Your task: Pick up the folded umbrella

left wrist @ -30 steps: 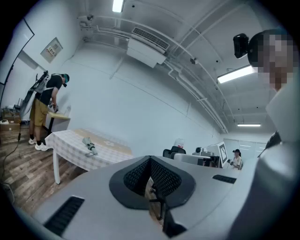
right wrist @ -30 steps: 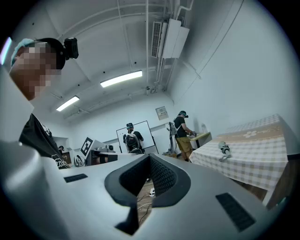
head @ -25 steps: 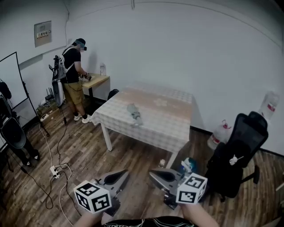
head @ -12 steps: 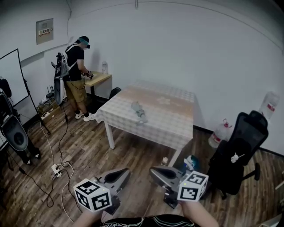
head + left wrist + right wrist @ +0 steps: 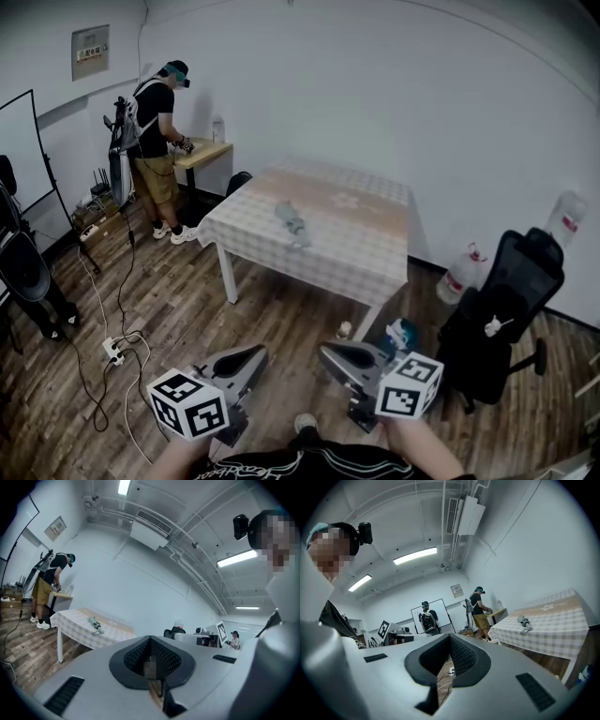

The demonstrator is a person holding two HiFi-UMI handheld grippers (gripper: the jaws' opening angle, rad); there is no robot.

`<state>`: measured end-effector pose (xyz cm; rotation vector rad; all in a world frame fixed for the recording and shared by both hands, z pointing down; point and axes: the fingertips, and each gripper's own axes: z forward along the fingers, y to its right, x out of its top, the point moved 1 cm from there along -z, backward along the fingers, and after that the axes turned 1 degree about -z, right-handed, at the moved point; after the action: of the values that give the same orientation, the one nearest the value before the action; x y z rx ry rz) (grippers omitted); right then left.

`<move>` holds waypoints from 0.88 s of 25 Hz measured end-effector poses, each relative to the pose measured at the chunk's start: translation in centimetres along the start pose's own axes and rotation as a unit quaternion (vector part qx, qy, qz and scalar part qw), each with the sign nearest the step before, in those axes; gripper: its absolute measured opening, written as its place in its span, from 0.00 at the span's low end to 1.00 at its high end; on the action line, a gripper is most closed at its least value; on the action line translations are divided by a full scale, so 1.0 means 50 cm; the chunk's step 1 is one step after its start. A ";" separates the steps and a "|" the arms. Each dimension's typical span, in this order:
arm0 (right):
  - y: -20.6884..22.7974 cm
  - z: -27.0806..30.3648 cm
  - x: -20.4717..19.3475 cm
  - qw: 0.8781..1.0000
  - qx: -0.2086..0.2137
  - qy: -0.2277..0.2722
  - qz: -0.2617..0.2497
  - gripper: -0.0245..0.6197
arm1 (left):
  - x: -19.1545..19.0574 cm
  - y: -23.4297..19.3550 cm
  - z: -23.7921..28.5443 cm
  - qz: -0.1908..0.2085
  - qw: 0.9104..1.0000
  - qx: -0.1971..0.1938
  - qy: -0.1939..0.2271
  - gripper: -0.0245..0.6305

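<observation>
The folded grey umbrella (image 5: 291,223) lies on a table (image 5: 356,248) with a checked cloth, near its left half, far ahead of both grippers. Low in the head view, my left gripper (image 5: 251,356) and right gripper (image 5: 330,354) are held side by side over the wooden floor, pointing at the table. Each is shut with nothing in it. From the left gripper (image 5: 150,638) the umbrella (image 5: 96,624) shows small on the table (image 5: 70,620). From the right gripper (image 5: 450,637) the umbrella (image 5: 524,622) is equally distant on the table (image 5: 558,620).
A person (image 5: 155,141) stands at a small desk at the back left. A black office chair (image 5: 506,319) and two water bottles (image 5: 464,272) stand right of the table. Cables and a power strip (image 5: 112,352) lie on the floor at left, near a whiteboard (image 5: 19,155).
Both grippers have drifted a little forward toward the table, still shut. A shoe now shows between them at the lower edge. The umbrella has not moved on the table.
</observation>
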<state>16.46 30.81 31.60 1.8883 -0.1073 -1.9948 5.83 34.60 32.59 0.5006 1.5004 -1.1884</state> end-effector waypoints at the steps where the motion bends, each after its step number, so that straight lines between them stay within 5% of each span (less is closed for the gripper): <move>1: 0.009 0.002 -0.001 1.000 -0.001 0.000 0.001 0.05 | -0.001 -0.005 0.007 -0.001 1.000 0.001 -0.003 0.03; 10: 0.142 0.028 0.028 1.000 -0.003 0.006 0.005 0.05 | 0.026 -0.054 0.128 0.012 1.000 0.006 -0.020 0.03; 22: 0.438 0.097 0.090 0.999 0.012 -0.013 0.042 0.05 | 0.064 -0.191 0.396 -0.022 0.998 0.031 -0.041 0.03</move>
<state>16.60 8.16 34.72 1.8425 -0.2149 -1.9710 6.59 12.63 35.67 0.4571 1.4153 -1.2791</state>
